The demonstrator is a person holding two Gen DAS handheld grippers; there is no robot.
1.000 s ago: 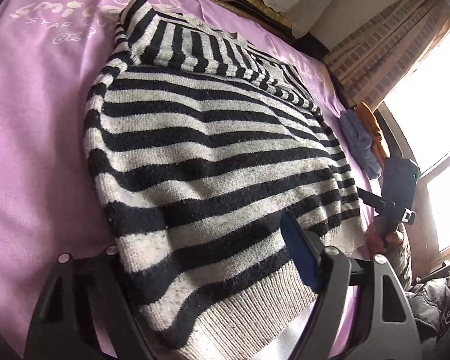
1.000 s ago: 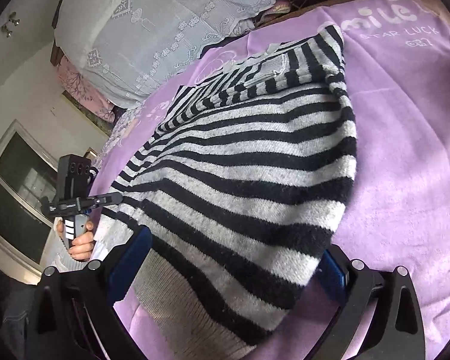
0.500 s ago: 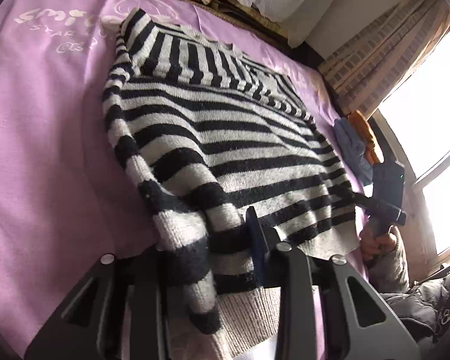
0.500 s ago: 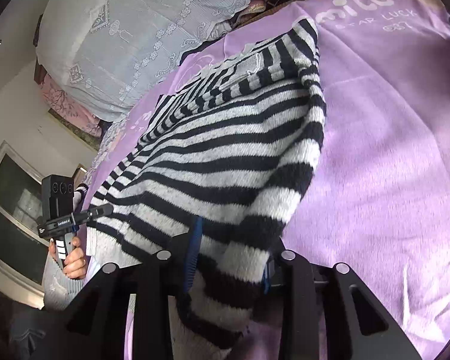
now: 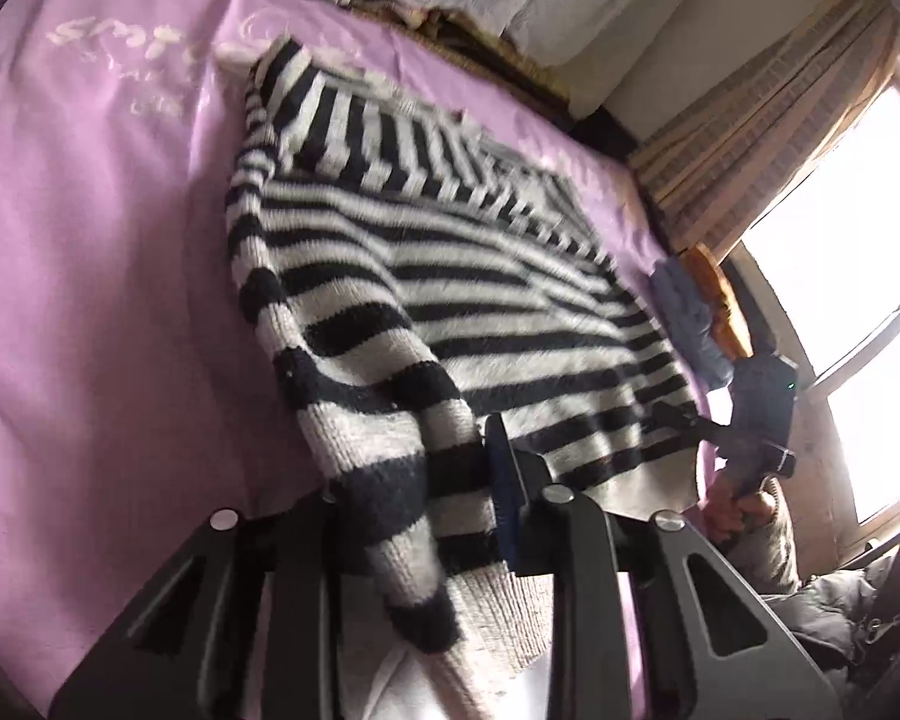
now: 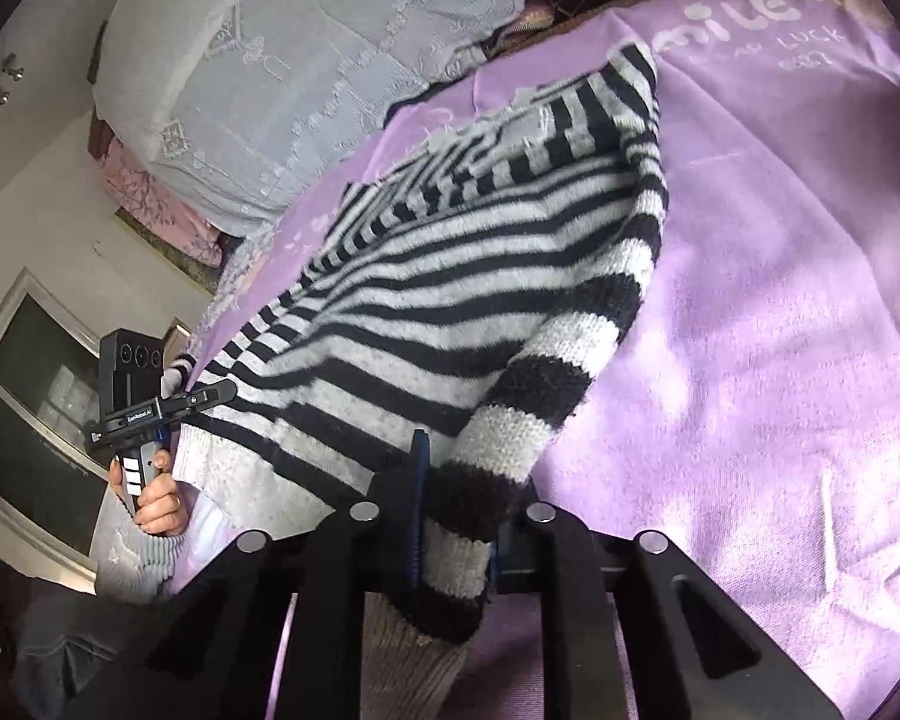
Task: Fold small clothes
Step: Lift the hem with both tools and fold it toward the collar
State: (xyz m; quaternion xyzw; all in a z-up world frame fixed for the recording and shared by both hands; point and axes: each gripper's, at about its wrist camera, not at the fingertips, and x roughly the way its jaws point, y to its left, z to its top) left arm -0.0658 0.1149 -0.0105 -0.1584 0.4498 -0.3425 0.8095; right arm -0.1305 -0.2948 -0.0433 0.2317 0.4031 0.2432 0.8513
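Sweater, striped black and off-white, lies spread on a bed under a lilac blanket, its neck end far away and its ribbed hem at the near edge. A person holds one gripper in each hand, one at each near corner of the hem.

From its own camera, the left gripper has just been closing, and its jaws now pinch a thick bunch of knit at the near left corner. A second ago those jaws stood wide apart over flat cloth. The pinched corner now stands up off the blanket in a ridge that runs away along the sweater's left edge.

The right gripper has likewise just been closing and now squeezes the near right corner between its blue pads, with cloth hanging below the jaws. That edge is also pulled up from the bed. In the right camera's view, the left gripper and the hand holding it appear at the far side of the hem.

With both hem corners now gripped, the grasping step looks complete. The next move is probably to lift the hem and carry it toward the neck.
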